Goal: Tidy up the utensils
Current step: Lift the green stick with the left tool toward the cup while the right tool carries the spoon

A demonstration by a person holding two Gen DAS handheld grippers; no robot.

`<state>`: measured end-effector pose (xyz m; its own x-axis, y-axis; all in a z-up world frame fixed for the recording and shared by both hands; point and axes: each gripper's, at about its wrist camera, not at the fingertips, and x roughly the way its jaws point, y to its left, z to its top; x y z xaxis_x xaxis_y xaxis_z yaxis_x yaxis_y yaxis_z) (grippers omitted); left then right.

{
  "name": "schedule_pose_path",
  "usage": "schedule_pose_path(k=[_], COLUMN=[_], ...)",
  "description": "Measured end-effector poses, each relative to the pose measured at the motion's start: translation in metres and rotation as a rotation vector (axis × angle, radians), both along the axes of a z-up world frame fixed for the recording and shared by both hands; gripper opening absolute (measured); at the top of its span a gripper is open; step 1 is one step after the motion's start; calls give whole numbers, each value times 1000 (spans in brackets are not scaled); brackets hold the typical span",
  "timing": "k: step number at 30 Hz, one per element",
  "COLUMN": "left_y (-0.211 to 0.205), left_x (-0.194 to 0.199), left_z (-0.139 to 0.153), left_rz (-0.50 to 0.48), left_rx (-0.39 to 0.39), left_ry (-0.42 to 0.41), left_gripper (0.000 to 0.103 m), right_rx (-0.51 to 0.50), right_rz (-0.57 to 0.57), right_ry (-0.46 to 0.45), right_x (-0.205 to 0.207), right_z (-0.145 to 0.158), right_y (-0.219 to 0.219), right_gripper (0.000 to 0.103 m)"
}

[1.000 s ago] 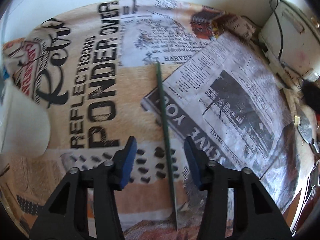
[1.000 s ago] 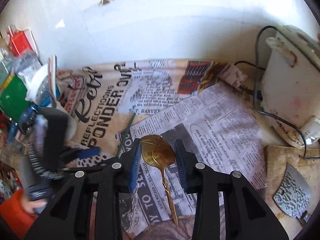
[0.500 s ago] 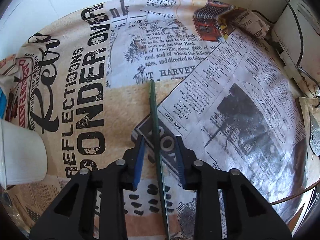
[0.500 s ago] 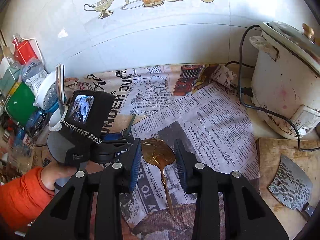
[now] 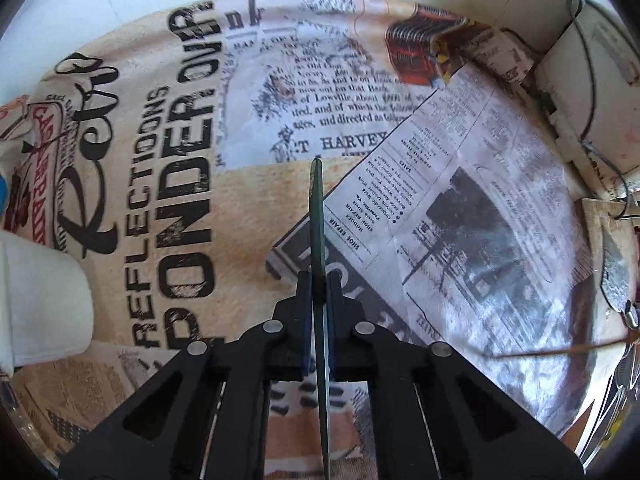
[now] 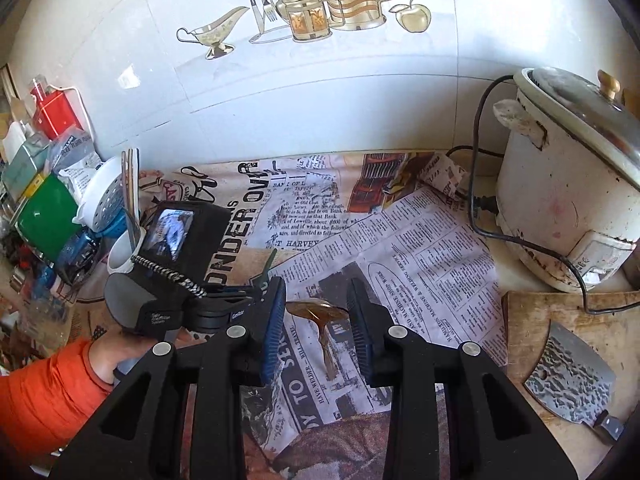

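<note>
On the newsprint-patterned cloth, the left gripper has its jaws clamped tight on a thin green chopstick, gripped mid-length so it balances for lifting. The right gripper stands part open around a gold spoon (pad contact unclear), probably bound for the white utensil cup nearby.

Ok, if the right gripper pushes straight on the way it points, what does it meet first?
Most likely the gold spoon, whose bowl sits between the right gripper's fingers, then the newspaper-print cloth behind it. Depth is hard to judge in this view.
</note>
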<state>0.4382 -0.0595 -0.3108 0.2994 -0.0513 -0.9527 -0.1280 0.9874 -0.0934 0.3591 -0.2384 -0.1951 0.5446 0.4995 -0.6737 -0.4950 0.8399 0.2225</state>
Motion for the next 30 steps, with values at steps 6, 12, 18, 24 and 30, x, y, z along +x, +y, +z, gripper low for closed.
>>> schedule_pose_path(k=[6, 12, 18, 24, 30], left_y=[11, 24, 42, 67, 94], left_x=[-32, -71, -103, -124, -143], left_z=[40, 77, 113, 141, 172], left_rz=[-1, 26, 74, 125, 164], left_rx=[-10, -31, -18, -15, 2], left_ry=[-103, -206, -308, -394, -480], left_gripper=[5, 4, 4, 4, 4], right_rx=[-2, -3, -1, 7, 21], right_rz=[19, 43, 68, 98, 127], right_ry=[-14, -36, -61, -97, -136], right_x=[-2, -6, -10, -16, -20], right_z=[6, 15, 26, 41, 60], right_y=[9, 22, 39, 62, 88], right_gripper=[29, 29, 29, 29, 29])
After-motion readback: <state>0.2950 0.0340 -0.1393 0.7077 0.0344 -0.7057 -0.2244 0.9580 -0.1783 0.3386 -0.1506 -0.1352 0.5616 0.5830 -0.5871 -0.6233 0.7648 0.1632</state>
